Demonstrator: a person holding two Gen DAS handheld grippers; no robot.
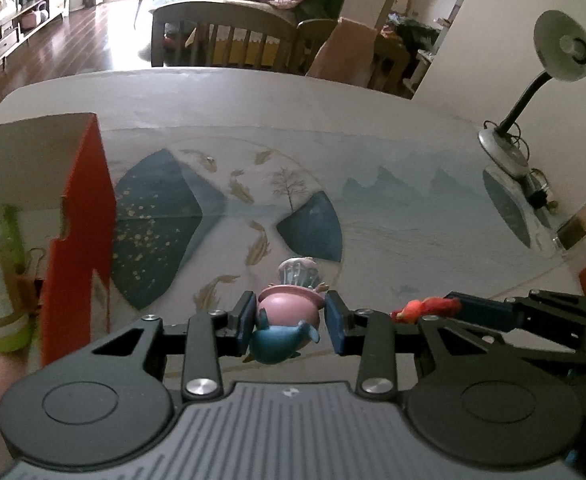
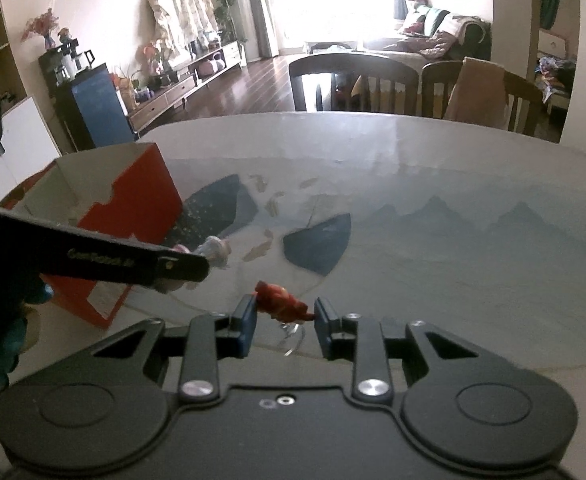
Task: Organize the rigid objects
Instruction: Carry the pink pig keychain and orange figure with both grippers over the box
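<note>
While the left claw (image 1: 289, 322) was clenched on the pink-and-blue figurine (image 1: 287, 320), the right claw (image 2: 285, 322) gripped a small red toy (image 2: 281, 305), both clear of the table (image 1: 393, 232). The open red box (image 1: 81, 216) stood to the left, a green bottle (image 1: 1, 288) already inside. Best approach, I'd say: carry each toy over the rim, lower it past the bottle, then release, left first.
</note>
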